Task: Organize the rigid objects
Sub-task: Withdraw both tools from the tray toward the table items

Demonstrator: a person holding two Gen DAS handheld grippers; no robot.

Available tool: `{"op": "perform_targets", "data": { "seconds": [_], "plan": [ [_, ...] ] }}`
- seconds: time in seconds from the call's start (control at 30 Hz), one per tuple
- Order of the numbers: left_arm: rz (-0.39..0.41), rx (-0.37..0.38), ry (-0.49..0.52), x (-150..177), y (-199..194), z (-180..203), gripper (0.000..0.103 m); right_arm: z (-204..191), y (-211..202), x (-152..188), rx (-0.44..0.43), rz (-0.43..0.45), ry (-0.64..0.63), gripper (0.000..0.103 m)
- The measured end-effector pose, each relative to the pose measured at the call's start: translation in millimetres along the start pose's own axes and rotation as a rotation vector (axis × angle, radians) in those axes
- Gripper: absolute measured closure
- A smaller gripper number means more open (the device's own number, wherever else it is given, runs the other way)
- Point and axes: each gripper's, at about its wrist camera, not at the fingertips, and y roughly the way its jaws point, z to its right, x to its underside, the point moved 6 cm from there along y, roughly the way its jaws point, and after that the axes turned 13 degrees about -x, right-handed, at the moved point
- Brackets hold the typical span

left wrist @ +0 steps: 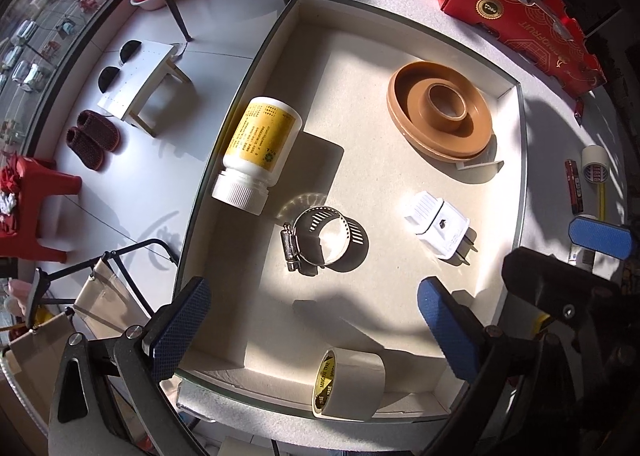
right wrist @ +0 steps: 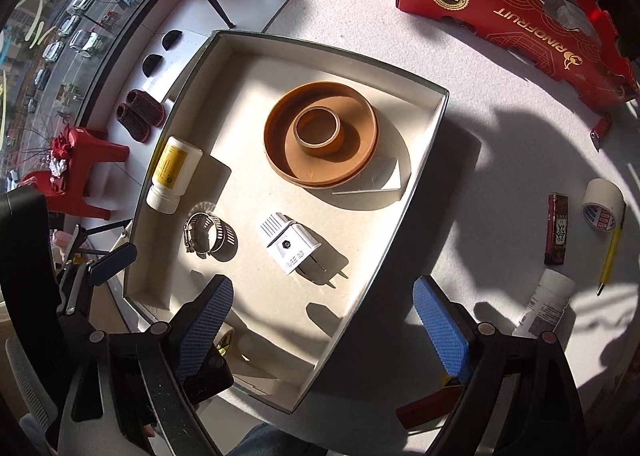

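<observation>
Sun is glaring across the white table (right wrist: pixel 460 175), where we are hovering both grippers, left gripper (left wrist: pixel 316 330) and right gripper (right wrist: pixel 324 330), spread wide and empty, over the tray (right wrist: pixel 400 223). The tape roll (left wrist: pixel 348 384) is standing on edge in its near corner, likely rolling if we are nudging it.

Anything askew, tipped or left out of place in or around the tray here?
The yellow-labelled bottle lies on its side against the tray's left wall. The brown ring dish sits tilted on a white card. A tape roll, pencil and second bottle lie outside the tray.
</observation>
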Motion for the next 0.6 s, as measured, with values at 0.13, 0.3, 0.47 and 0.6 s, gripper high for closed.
{"op": "perform_targets", "data": {
  "seconds": [0.13,0.3,0.47,0.6],
  "plan": [
    [0.015,-0.002,0.064,7.4,-10.0,16.5,0.000,22.0,-9.1,19.9,0.006,0.005,0.055,0.011],
    [0.033,0.029,0.170,18.2,-24.8,50.6,0.000,72.3,-26.0,55.4,0.018,0.022,0.184,0.011],
    [0.064,0.044,0.333,30.5,-37.4,99.9,0.000,141.8,-43.0,101.3,0.054,0.052,0.389,0.011],
    [0.079,0.070,0.454,41.3,-46.3,139.6,0.000,190.2,-47.8,140.8,0.071,0.045,0.550,0.011]
  ]
}}
